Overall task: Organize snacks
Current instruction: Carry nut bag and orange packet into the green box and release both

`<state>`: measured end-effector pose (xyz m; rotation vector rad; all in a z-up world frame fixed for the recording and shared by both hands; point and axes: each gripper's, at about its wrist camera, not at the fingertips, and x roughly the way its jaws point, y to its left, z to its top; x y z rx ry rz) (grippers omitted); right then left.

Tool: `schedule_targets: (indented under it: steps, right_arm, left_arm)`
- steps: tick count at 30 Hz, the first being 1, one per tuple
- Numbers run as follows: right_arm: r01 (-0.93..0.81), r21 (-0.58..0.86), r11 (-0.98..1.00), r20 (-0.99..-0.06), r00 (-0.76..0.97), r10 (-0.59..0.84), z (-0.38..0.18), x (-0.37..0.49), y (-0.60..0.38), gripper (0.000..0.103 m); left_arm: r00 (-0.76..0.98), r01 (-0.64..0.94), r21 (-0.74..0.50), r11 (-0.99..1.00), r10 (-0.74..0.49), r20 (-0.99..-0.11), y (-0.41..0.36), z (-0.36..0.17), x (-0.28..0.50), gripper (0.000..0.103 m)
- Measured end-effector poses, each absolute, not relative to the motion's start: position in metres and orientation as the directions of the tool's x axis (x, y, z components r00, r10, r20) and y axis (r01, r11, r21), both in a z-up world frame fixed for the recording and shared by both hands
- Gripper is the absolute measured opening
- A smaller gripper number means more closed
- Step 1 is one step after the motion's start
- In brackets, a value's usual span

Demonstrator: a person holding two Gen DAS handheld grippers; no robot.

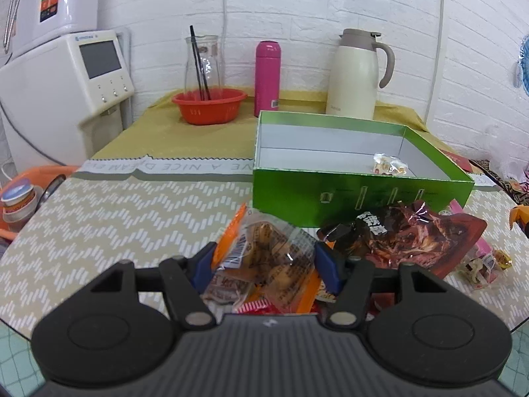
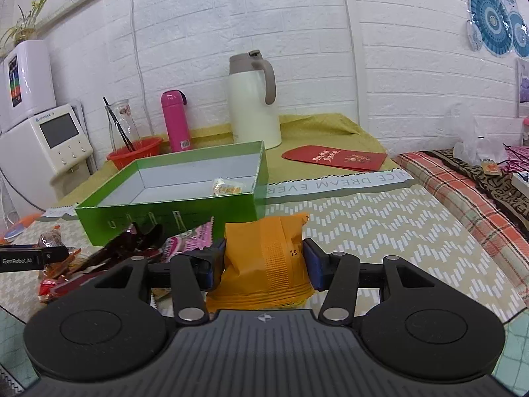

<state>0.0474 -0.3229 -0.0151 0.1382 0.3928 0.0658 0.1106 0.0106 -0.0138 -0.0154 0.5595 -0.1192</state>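
Observation:
A green box (image 1: 357, 195) with a white inside stands on the table, also in the right wrist view (image 2: 172, 211). One small clear snack packet (image 1: 390, 164) lies in it (image 2: 228, 187). My left gripper (image 1: 264, 264) is shut on a clear packet of brown snacks (image 1: 264, 258), just in front of the box. A dark red snack bag (image 1: 413, 235) lies beside it among other packets. My right gripper (image 2: 264, 261) is shut on an orange snack packet (image 2: 264, 254), near the box's right front corner.
At the back stand a red bowl (image 1: 210, 106), a glass carafe (image 1: 201, 63), a pink bottle (image 1: 267, 77) and a cream thermos jug (image 1: 355, 72). A white appliance (image 1: 62, 92) is at left. A red envelope (image 2: 334, 157) lies right of the box.

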Motion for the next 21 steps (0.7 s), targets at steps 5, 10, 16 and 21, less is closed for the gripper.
schedule_targets:
  steps: [5,10,16,21]
  right_arm:
    - [-0.093,0.129,0.987,-0.348,0.928,0.133,-0.005,0.034,-0.297,0.084]
    - [-0.097,0.132,0.986,-0.318,0.939,0.135,-0.001,0.026,-0.276,0.084]
    - [-0.089,0.175,0.981,-0.353,0.924,0.147,-0.009,0.029,-0.265,0.084]
    - [-0.092,0.16,0.983,-0.355,0.924,0.144,-0.009,0.027,-0.258,0.084]
  left_arm:
    - [0.849,0.107,-0.055,0.993,-0.12,-0.514,0.007,-0.006,0.094,0.062]
    - [0.867,0.096,-0.048,0.994,-0.108,-0.487,-0.001,0.004,0.076,0.062]
    - [0.871,0.112,-0.049,0.993,-0.121,-0.477,-0.007,0.006,0.068,0.062]
    - [0.872,0.107,-0.053,0.993,-0.119,-0.475,-0.005,0.006,0.069,0.062]
